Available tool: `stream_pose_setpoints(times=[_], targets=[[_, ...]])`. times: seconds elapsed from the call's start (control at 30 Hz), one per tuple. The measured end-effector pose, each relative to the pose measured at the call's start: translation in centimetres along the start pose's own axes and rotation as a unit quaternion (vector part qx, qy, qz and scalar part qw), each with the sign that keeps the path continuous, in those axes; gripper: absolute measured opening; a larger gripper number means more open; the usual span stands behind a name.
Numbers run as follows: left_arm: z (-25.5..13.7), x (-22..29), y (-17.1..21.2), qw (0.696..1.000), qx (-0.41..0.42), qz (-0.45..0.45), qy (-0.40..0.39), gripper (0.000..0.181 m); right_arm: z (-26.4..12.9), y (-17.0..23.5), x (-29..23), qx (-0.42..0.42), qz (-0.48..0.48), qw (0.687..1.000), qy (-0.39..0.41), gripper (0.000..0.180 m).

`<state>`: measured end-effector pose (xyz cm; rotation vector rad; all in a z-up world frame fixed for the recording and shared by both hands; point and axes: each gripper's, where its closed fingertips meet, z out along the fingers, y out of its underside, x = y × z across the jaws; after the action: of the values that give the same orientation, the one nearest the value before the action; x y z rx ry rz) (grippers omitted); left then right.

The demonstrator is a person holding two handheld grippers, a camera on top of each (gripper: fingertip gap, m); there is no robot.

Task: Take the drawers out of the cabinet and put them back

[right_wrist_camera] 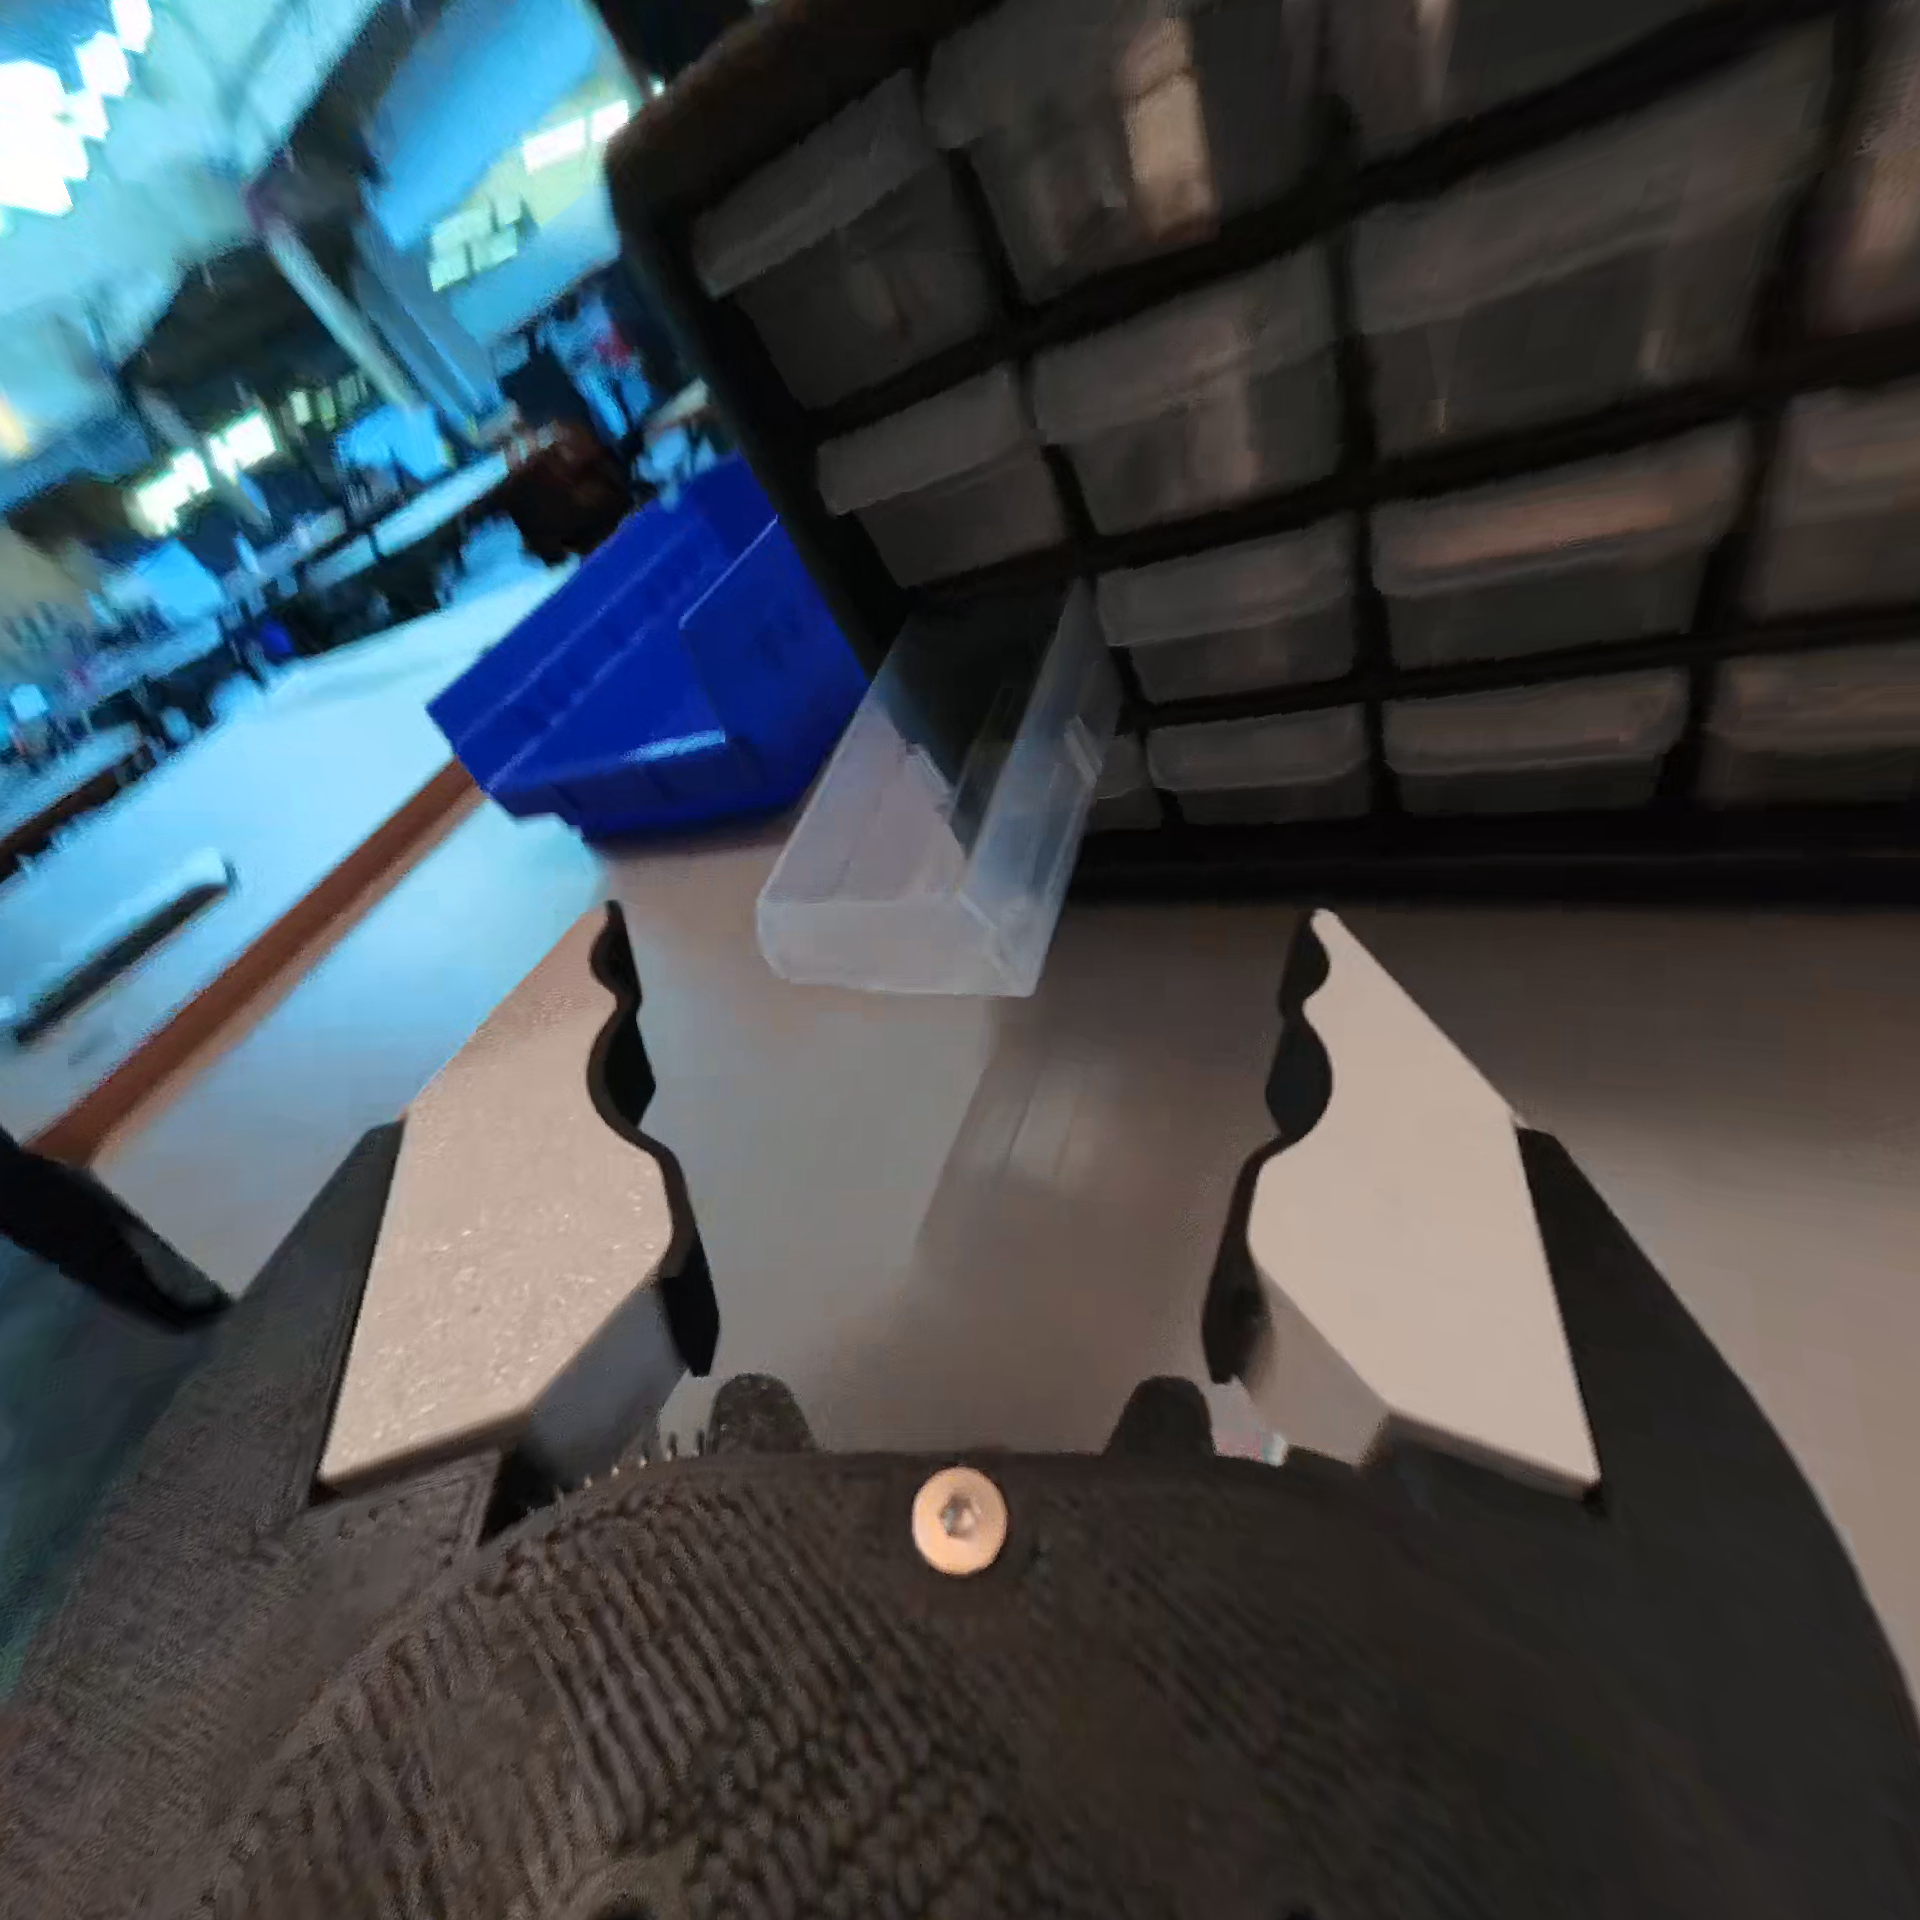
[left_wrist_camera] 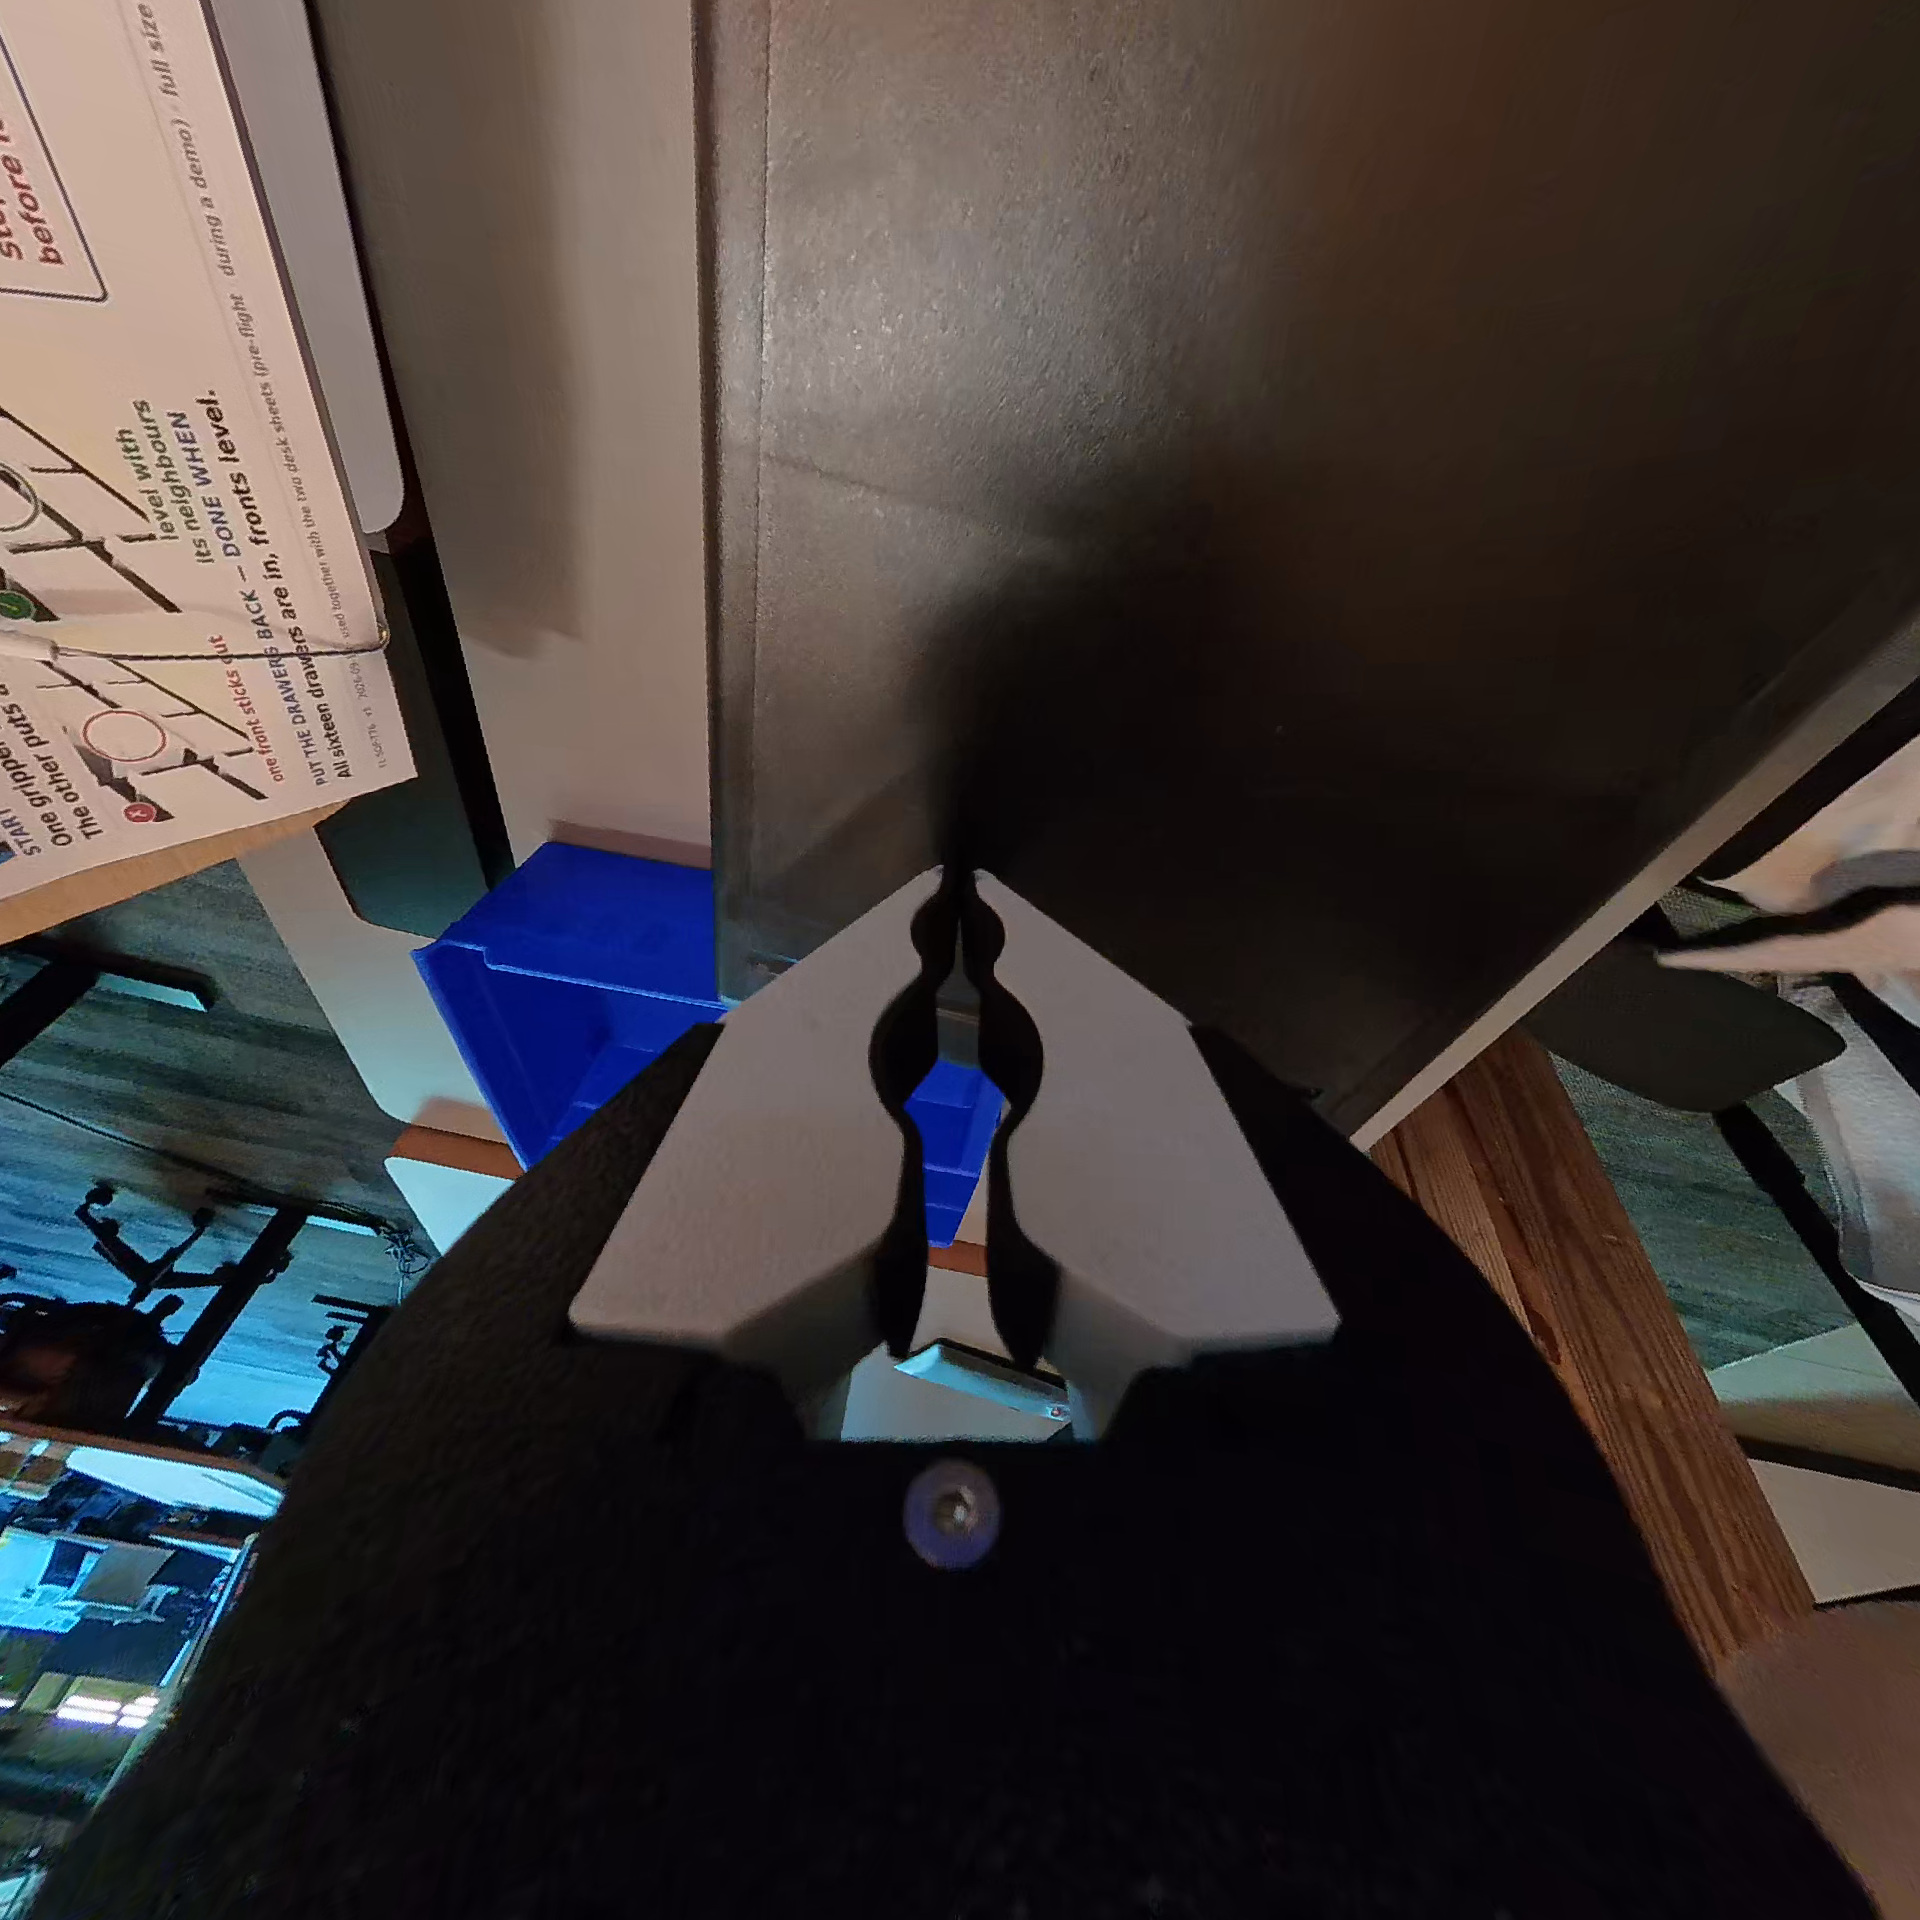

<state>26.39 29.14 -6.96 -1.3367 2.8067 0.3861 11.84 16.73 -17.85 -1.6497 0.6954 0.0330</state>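
Observation:
The black cabinet stands on the table with several clear drawers in its grid. One clear drawer sticks far out of the lower left slot and tilts down towards the table. My right gripper is open and empty, just in front of that drawer's front end, apart from it. In the left wrist view my left gripper is shut with nothing between its fingers. Its tips touch a plain black outer wall of the cabinet.
Blue bins stand left of the cabinet and show in the left wrist view too. A printed instruction sheet lies at the left. The grey table top runs in front of the cabinet, with a wooden edge.

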Motion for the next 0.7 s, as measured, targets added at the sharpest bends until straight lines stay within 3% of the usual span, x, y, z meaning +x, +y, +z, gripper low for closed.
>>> stream_pose_setpoints(times=[0.03, 0.17, 0.33, 0.53, 0.7], targets=[[0.0, 0.0, 0.0, 1.000, 0.000, 0.000, 0.000, 0.000, 0.3, -0.1, -0.7, -0.023, -0.029, 0.999, -0.004, 0.122], [0.0, 0.0, 0.0, 1.000, -0.002, -0.001, -0.007, 0.000, 2.5, 0.1, -2.4, -0.109, -0.129, 0.986, 0.009, 0.123], [0.0, 0.1, 0.0, 1.000, -0.010, 0.004, -0.021, 0.000, 4.5, -0.6, -2.1, -0.161, -0.137, 0.977, 0.007, 0.102], [0.0, 0.0, 0.0, 0.999, -0.020, 0.009, -0.027, 0.000, 6.0, 0.8, -1.7, -0.245, -0.098, 0.964, 0.002, 0.097], [0.0, 0.0, 0.0, 1.000, 0.008, 0.002, -0.011, 0.000, 5.4, 1.0, -2.4, -0.308, -0.132, 0.942, -0.002, 0.099]])
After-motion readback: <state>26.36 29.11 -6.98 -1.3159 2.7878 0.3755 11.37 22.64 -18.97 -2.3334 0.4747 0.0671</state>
